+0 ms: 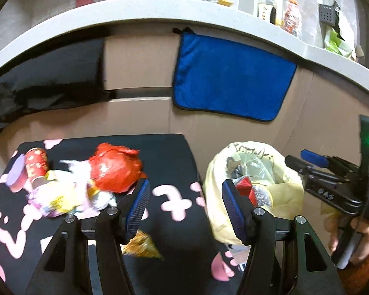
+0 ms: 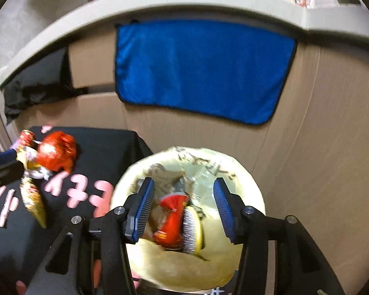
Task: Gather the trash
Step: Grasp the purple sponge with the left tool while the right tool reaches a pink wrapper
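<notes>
My right gripper [image 2: 184,206] hung with its jaws apart and empty directly over the yellow trash bag [image 2: 184,265], a red wrapper [image 2: 171,221] lying inside below the fingers. My left gripper [image 1: 185,204] was spread wide too, gripping nothing. The red crumpled bag [image 1: 114,169] and other wrappers [image 1: 59,200] lay on the black cloth [image 1: 169,152] just ahead of its left finger.

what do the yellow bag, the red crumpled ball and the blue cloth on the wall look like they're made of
Yellow bag: thin, soft plastic film, semi-translucent, crinkled, its rim folded over.
Red ball: likely crumpled plastic or foil wrapper; glossy, with sharp creases and bright highlights.
Blue cloth: looks like plush microfibre or terry, matte and fuzzy with a dark stitched edge. Motion blur leaves the weave unclear.
</notes>
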{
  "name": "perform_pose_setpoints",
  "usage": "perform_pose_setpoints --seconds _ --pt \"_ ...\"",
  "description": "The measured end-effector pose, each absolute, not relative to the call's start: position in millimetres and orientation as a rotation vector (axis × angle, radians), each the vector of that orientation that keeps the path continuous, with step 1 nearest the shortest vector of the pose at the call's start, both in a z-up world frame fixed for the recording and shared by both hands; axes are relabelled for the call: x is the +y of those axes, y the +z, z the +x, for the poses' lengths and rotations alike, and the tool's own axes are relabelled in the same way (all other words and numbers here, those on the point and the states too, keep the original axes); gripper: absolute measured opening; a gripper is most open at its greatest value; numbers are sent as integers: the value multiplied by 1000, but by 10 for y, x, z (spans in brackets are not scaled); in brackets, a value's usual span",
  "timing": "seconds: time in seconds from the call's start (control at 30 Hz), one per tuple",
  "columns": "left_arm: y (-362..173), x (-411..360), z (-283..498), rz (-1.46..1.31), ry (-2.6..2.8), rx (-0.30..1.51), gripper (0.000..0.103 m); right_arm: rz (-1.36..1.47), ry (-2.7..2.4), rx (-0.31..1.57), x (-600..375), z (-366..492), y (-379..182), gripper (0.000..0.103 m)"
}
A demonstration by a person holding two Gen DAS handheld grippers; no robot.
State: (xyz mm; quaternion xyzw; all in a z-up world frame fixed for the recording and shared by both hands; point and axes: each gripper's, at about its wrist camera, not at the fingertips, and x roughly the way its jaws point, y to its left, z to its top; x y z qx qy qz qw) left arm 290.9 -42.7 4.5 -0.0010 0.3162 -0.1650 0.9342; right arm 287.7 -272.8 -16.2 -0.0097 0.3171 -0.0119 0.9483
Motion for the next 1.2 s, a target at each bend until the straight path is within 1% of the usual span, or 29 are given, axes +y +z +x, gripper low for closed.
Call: perform_pose_setpoints --seconds 0.2,0.33,0.47,0.67,0.8,0.9,1.03,1.17,1.2 --pt "34 107 2749 -52 -278 650 61 -15 48 607 -2343 2697 35 47" --pt "-51 730 2805 -107 -250 646 61 -6 117 587 -1978 2599 92 51" --pt "-216 1621 3134 -219 -222 638 61 3 194 579 -1622 2594 55 56" --pt "-555 2831 3759 -349 -109 673 61 -19 268 628 -1175 2756 -147 56" --pt "-804 3315 4213 -392 -79 720 61 4 301 679 -985 2914 -307 56" --pt "-923 3534 4503 -452 -57 721 61 5 307 712 -901 2976 -398 56" --pt "-1064 3663 4799 -455 -38 762 61 -22 289 746 -862 3038 -491 56" --pt "-1273 3689 4935 -494 -63 849 61 -11 282 780 -894 3087 -574 56" --pt "-1287 3687 4909 -515 -80 836 61 -7 280 788 -903 3102 -596 56"
